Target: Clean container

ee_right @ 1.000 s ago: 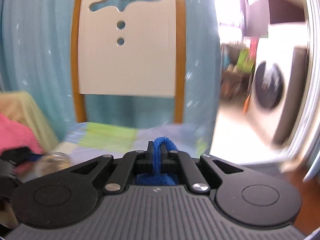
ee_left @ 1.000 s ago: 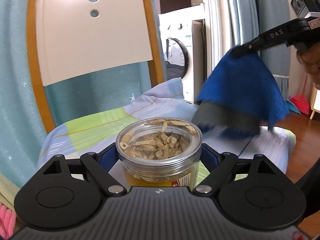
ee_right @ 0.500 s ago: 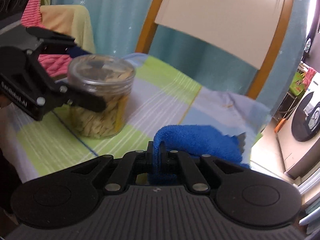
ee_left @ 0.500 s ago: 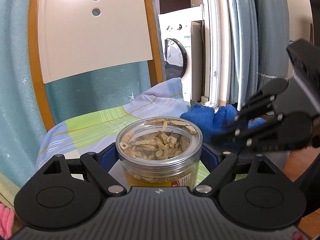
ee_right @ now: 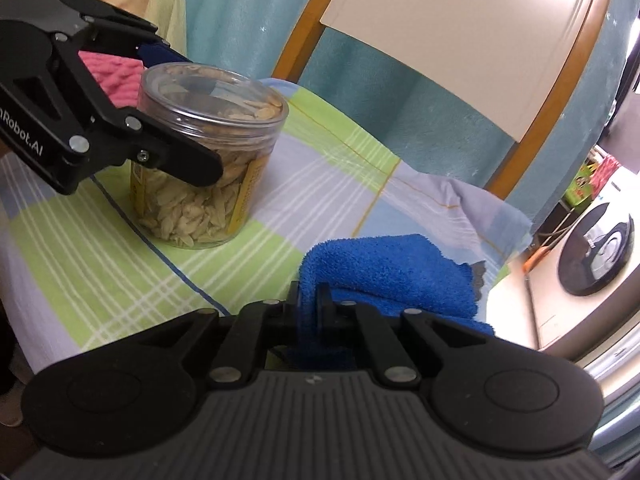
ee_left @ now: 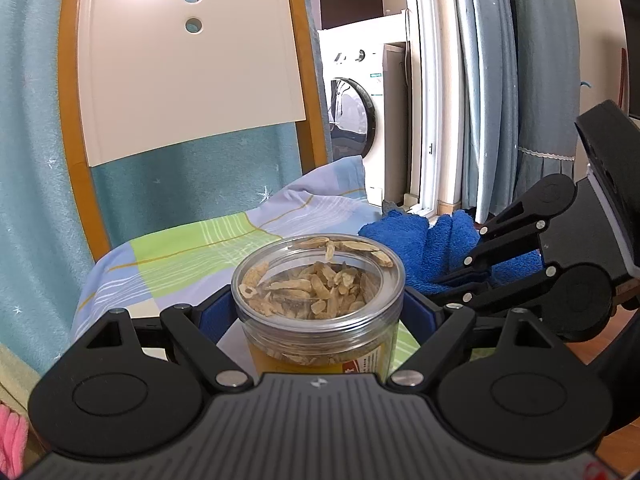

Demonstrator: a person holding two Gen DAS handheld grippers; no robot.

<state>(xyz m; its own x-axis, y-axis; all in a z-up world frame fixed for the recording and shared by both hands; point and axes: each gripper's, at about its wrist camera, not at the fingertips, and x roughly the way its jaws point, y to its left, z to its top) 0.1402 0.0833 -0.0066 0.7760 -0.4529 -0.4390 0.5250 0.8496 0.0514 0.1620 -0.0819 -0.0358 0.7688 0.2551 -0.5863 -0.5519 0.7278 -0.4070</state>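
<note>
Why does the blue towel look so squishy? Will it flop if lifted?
Probably yes. The blue towel bends in a soft fold where the right gripper pinches it, and it slumps on the checked cloth. It looks fluffy, so likely light.

L gripper clamps jar; R gripper w/ blue cloth beside

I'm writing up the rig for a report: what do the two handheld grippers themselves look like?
Both are matte black plastic. Each has a ribbed grey-black body, two round discs and scissor-like linkage bars with silver rivets. The left gripper has blue finger pads and white lettering ending "nRobot.AI" on its side. The right gripper has a small white logo on its body.
</note>
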